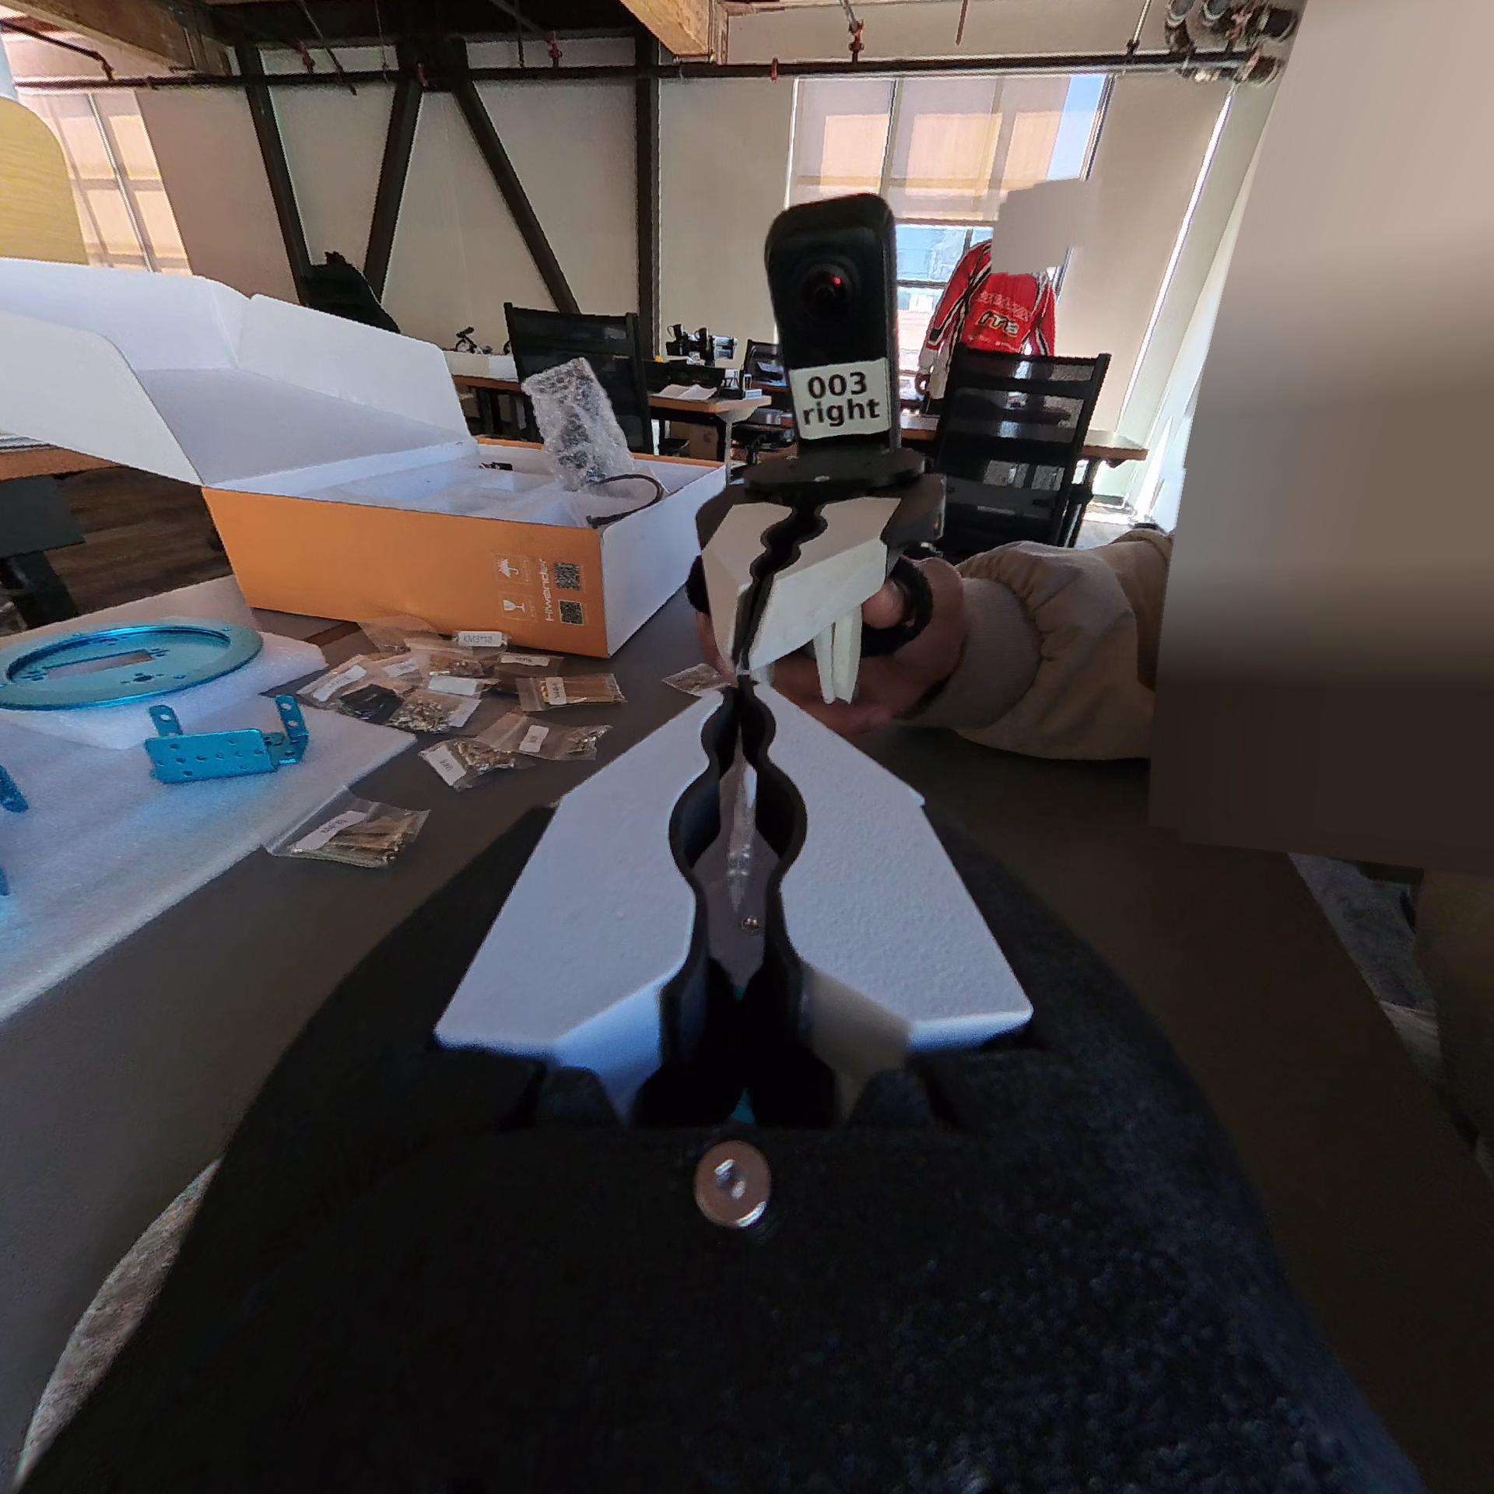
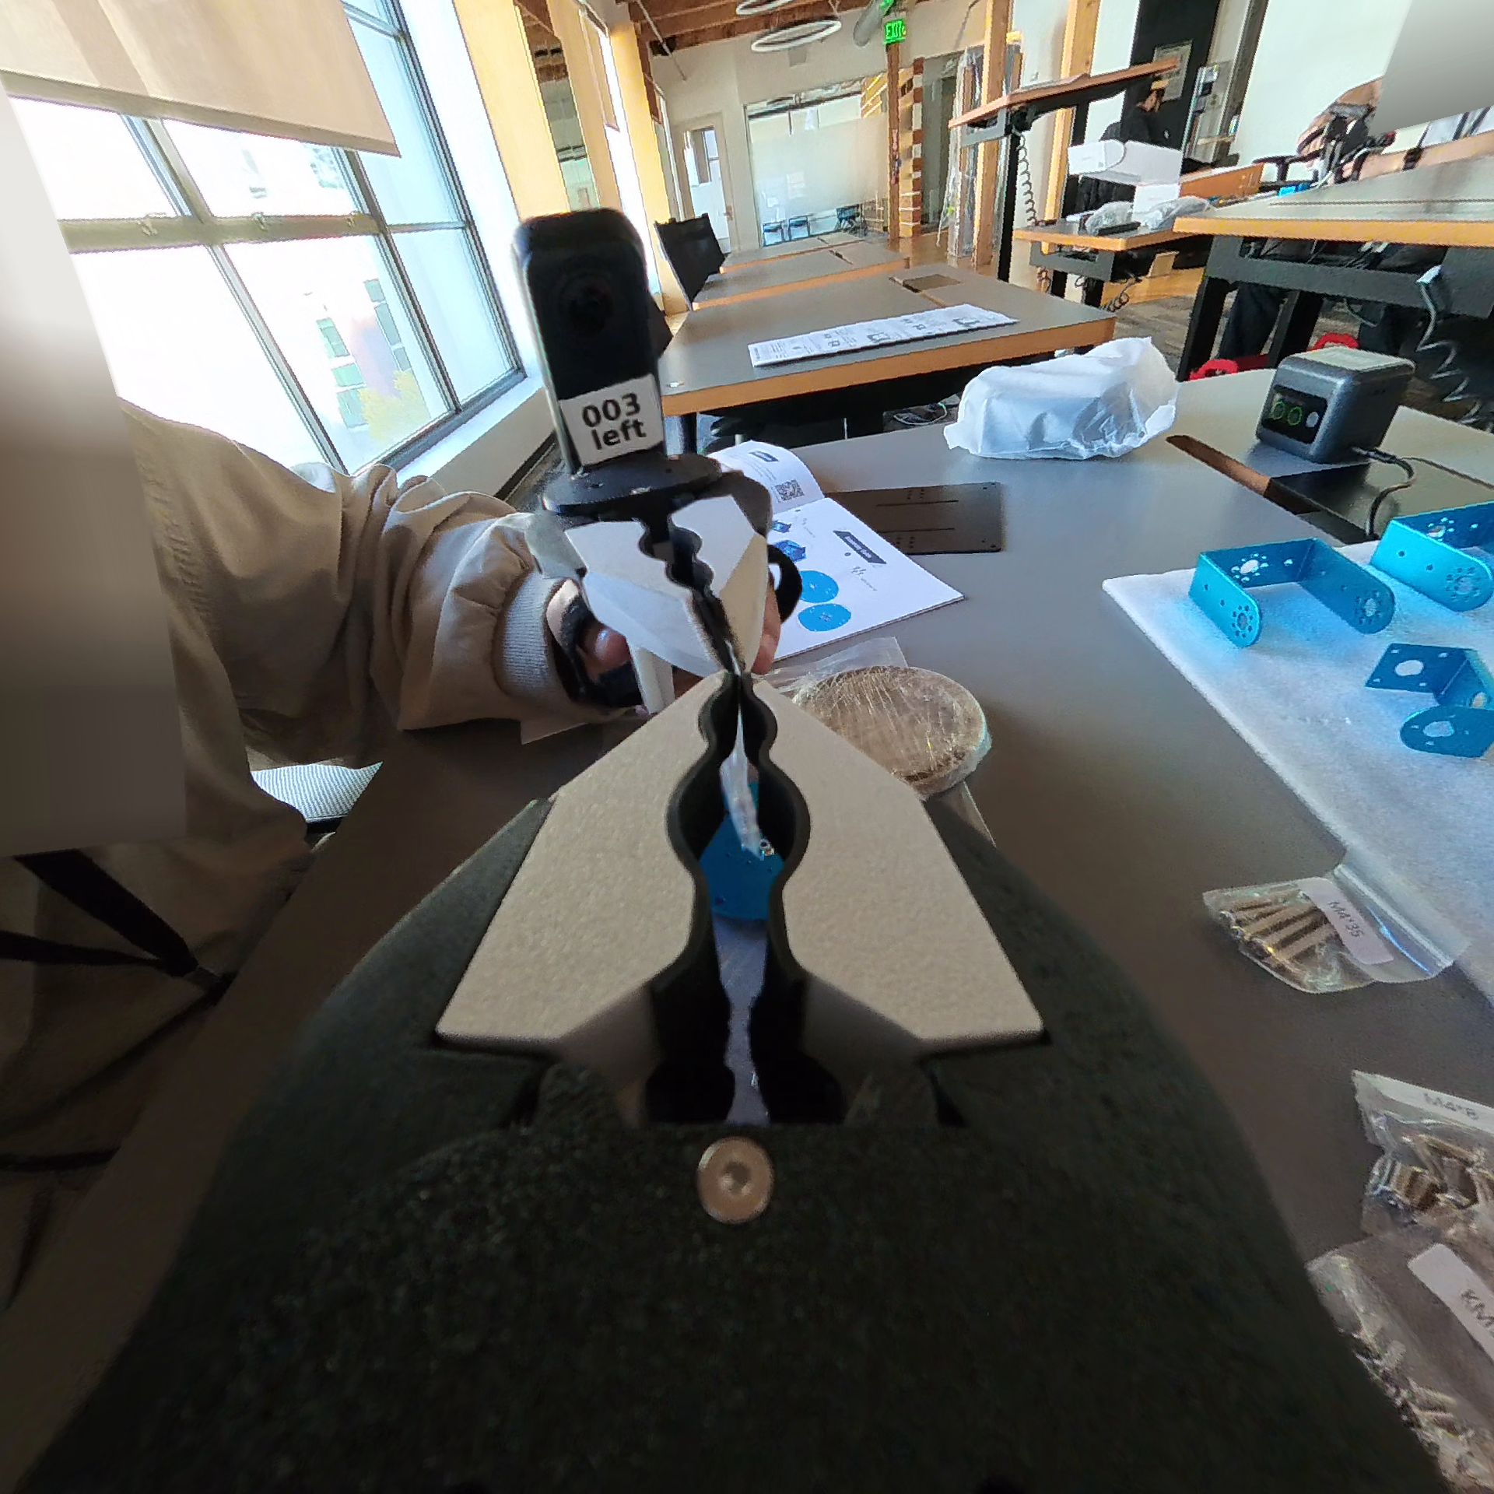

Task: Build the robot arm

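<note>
Pinching clear plastic bag [image 1: 740, 816], hand-held grippers

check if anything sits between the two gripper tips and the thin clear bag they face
Nothing visible does. The left gripper and the right gripper meet tip to tip, and each appears shut directly on the clear bag, which runs back between their fingers.
</note>
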Available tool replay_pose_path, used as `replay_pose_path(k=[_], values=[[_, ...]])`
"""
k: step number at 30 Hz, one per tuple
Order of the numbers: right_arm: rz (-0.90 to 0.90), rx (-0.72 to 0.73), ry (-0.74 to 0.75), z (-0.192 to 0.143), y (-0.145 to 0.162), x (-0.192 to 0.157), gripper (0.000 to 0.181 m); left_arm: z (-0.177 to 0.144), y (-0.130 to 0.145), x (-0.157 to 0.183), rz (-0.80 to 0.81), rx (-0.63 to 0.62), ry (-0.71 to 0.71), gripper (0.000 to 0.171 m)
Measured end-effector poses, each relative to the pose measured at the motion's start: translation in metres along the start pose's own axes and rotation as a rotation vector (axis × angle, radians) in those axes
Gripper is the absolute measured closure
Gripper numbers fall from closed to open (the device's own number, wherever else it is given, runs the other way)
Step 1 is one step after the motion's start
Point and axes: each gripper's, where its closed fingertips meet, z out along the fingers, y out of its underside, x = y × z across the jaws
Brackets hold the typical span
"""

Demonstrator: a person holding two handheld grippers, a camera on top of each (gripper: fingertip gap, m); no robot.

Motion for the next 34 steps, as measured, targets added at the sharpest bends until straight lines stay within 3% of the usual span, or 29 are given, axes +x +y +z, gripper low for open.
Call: replay_pose_path(k=[9,14,22,27,34], values=[[0.005,0.013,0.030,-0.006,-0.005,0.007,0.181,-0.003,-0.004,-0.006,-0.024,0.015,-0.007,0.171],[-0.049,-0.018,0.044,-0.005,-0.002,0.008,0.167,-0.003,-0.002,-0.005,-0.025,0.005,0.000,0.171],[-0.418,-0.162,0.238,-0.005,0.005,0.009,0.152,-0.001,0.006,-0.011,-0.044,-0.034,-0.028,0.171],[-0.848,-0.284,0.441,-0.003,0.010,0.006,0.151,0.002,0.014,-0.011,-0.045,-0.072,-0.041,0.171],[-0.919,-0.389,0.481,0.004,0.029,0.013,0.153,0.004,0.018,-0.009,-0.039,-0.092,-0.039,0.171]])
